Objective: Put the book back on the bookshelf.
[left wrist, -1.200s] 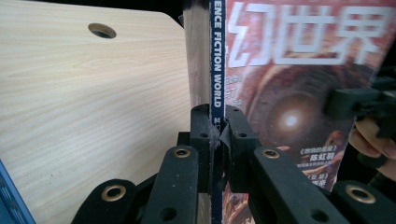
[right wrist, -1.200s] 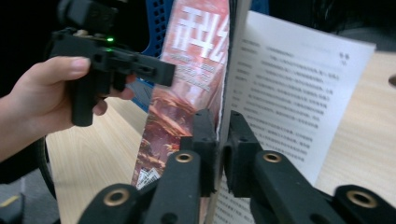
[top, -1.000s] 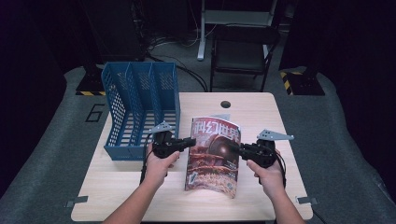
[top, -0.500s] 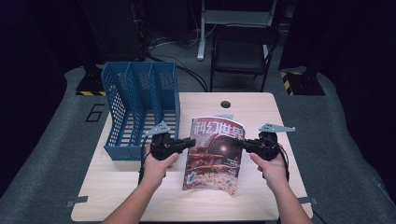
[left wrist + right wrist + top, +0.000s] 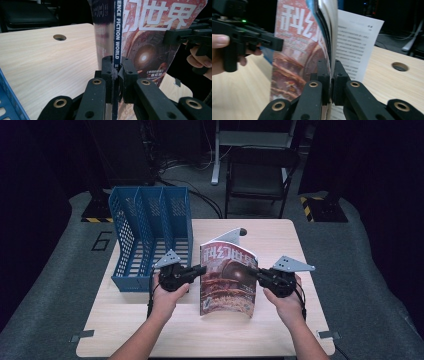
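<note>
At the centre of the high view, a magazine (image 5: 228,280) stands nearly upright on the light wooden desk (image 5: 280,245), its red cover with large white characters facing the camera and its lower edge resting on the desk top. The left tool (image 5: 200,269) comes in from the left of the frame and is clamped on the magazine's left edge; the right tool (image 5: 260,274) comes in from the right and is clamped on the opposite edge. Each is held by a hand, the left hand (image 5: 165,295) below centre-left and the right hand (image 5: 285,300) below centre-right.

Lower centre of the left gripper view, the left tool (image 5: 116,75) has its black jaws closed on the blue spine, which carries white lettering, with the cover spreading to the upper right. At the right edge of that frame the right tool (image 5: 172,37) pinches the far edge of the cover.

Lower centre of the right gripper view, the right tool (image 5: 331,75) is closed on the fore-edge of the magazine (image 5: 297,50), and a loose text page (image 5: 357,47) fans out to the right. The left tool (image 5: 274,43) grips from the left.

Left of the magazine in the high view, a blue mesh file rack (image 5: 145,235) with three compartments sits on the desk. A round hole (image 5: 243,232) shows in the desk top behind the magazine.
</note>
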A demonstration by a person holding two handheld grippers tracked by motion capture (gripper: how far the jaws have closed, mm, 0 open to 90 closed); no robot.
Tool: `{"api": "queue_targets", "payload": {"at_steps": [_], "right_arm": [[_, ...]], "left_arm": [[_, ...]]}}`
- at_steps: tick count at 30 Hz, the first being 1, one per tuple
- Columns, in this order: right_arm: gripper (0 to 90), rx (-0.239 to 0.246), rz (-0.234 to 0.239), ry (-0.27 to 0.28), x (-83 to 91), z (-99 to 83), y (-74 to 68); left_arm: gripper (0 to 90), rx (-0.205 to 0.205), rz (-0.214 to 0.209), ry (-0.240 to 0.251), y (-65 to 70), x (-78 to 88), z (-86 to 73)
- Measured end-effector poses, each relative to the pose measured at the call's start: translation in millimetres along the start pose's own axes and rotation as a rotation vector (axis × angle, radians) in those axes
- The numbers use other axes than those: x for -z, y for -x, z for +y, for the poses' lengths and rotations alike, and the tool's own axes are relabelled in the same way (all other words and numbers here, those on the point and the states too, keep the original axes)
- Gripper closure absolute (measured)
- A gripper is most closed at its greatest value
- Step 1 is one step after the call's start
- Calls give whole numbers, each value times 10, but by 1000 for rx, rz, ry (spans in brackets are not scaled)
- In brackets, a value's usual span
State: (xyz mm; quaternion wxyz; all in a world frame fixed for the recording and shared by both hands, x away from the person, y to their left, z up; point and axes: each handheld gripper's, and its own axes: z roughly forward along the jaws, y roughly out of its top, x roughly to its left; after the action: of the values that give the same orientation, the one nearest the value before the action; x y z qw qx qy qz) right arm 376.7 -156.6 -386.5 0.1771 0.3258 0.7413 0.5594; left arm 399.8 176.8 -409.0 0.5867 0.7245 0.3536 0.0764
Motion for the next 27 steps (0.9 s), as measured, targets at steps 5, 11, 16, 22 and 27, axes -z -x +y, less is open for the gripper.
{"api": "queue_targets", "payload": {"at_steps": [5,11,16,22,27], "right_arm": [[872,8,48,15,45,-23,-70],[867,-20,95,14,140,-57,-121],[860,-32,139,20,229,-112,-124],[838,-48,156,21,329,-177,-158],[802,-62,158,10,394,-227,-216]], "left_arm": [[818,16,-2,11,1,81,-58],[802,3,-21,-16,65,162,-115],[808,4,-56,-25,111,221,-158],[831,-54,-57,-38,234,298,-191],[830,-53,-75,-55,294,355,-218]]}}
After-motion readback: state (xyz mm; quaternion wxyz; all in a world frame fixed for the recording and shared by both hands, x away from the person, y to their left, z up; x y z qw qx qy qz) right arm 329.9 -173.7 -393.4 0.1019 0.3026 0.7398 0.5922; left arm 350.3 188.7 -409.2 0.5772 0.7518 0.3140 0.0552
